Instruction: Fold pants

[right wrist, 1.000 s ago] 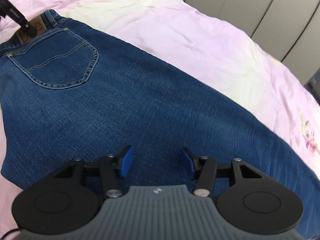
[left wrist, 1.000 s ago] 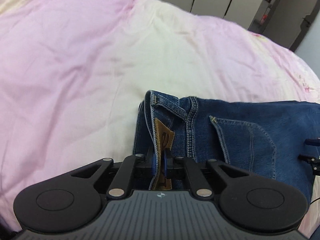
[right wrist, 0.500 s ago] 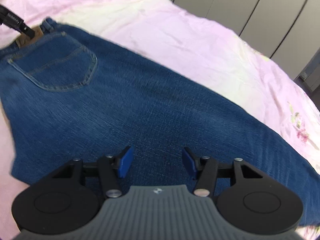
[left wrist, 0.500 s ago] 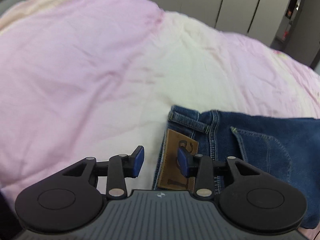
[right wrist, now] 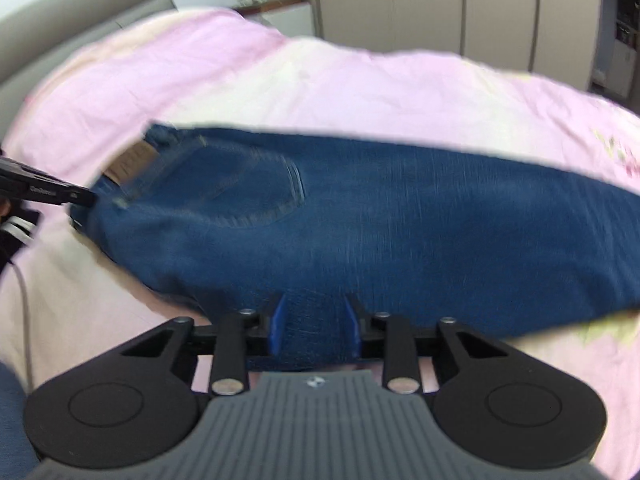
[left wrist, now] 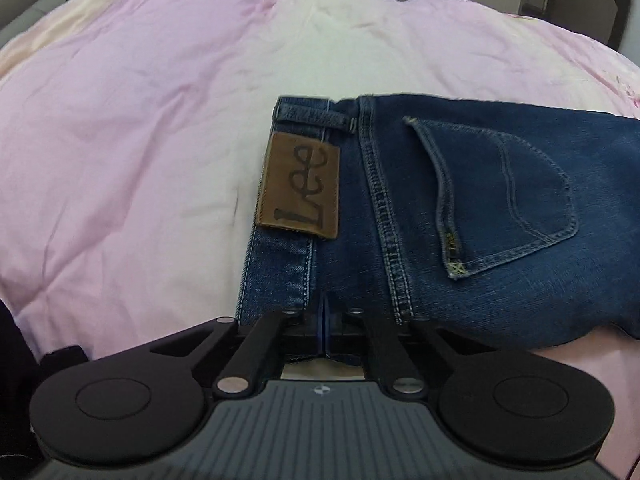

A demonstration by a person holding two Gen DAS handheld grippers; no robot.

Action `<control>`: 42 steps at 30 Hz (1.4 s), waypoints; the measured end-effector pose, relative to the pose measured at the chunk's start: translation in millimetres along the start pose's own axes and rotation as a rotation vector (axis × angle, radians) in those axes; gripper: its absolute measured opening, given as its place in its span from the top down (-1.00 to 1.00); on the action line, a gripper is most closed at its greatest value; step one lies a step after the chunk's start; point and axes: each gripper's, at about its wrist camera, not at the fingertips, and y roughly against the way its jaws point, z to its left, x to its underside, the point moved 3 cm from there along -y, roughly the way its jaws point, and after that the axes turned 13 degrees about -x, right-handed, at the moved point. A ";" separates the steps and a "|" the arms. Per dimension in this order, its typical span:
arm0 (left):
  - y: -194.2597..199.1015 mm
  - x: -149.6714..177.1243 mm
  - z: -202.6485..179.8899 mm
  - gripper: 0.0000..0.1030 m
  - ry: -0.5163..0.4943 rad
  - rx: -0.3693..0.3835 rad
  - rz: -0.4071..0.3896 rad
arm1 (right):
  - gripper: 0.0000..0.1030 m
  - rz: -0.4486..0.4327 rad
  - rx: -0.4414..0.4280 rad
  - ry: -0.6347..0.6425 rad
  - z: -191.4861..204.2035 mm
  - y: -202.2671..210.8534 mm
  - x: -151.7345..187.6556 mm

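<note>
Left wrist view shows the jeans [left wrist: 460, 208] lying flat on the pink and cream bedspread [left wrist: 140, 140], already doubled leg on leg, back pocket [left wrist: 508, 196] and brown Lee patch [left wrist: 300, 188] facing up. The left gripper [left wrist: 323, 330] has its blue pads pressed together on the near end of the waistband, just below the patch, so that corner is pinned between them; gripping there makes sense, since the waistband is the stiffest edge and gives control of the whole top of the garment. From the right wrist view, which is smeared by motion, the right gripper [right wrist: 314, 326] sits at the near edge of the denim further along, around the seat or thigh, with cloth lying between its fingers. The pads are apart by a fair gap, and I think they are only straddling the fabric rather than pinching it, though the blur makes that hard to swear to. The left tool's black tip shows at the far left of that view, touching the waistband. Two grips spaced along the same long edge look like the set-up for lifting or sliding the jeans square before folding them across their length. The leg ends run out of sight to the right.
</note>
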 end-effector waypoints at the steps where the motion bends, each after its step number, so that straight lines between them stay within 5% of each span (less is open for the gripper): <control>1: -7.1 2.3 1.3 0.89 0.008 0.010 0.012 | 0.51 0.019 0.009 -0.022 -2.6 -13.3 4.7; 8: -19.2 -3.8 -13.0 0.88 -0.082 -0.079 0.062 | 0.54 0.038 0.052 0.032 -1.4 -33.1 15.0; 11: 18.7 -5.7 -26.4 0.88 -0.152 -0.154 -0.042 | 0.47 0.008 0.007 -0.018 -8.0 -9.5 9.3; 15: 84.8 3.1 -60.6 0.71 -0.191 -0.041 -0.191 | 0.32 -0.041 0.035 -0.037 -19.3 23.2 21.7; 20: 131.2 28.1 -145.2 0.45 -0.360 0.111 -0.268 | 0.33 -0.035 0.097 -0.085 -47.2 57.3 52.2; 25: 129.7 62.8 -233.0 0.32 -0.535 0.084 -0.289 | 0.34 -0.071 0.105 -0.092 -66.6 78.4 65.5; 29: 113.6 80.1 -266.0 0.29 -0.604 -0.017 -0.335 | 0.34 -0.105 0.064 -0.087 -69.6 82.0 72.9; 30: 110.2 82.0 -270.3 0.29 -0.608 -0.026 -0.338 | 0.34 -0.112 0.049 -0.086 -72.0 88.0 76.2; 34: 107.6 71.3 -271.6 0.81 -0.594 -0.026 -0.338 | 0.33 -0.116 -0.015 -0.061 -67.3 77.2 72.6; 42: 140.7 9.4 -237.4 0.93 -0.492 0.091 -0.310 | 0.34 -0.104 -0.072 0.162 -41.6 65.1 61.0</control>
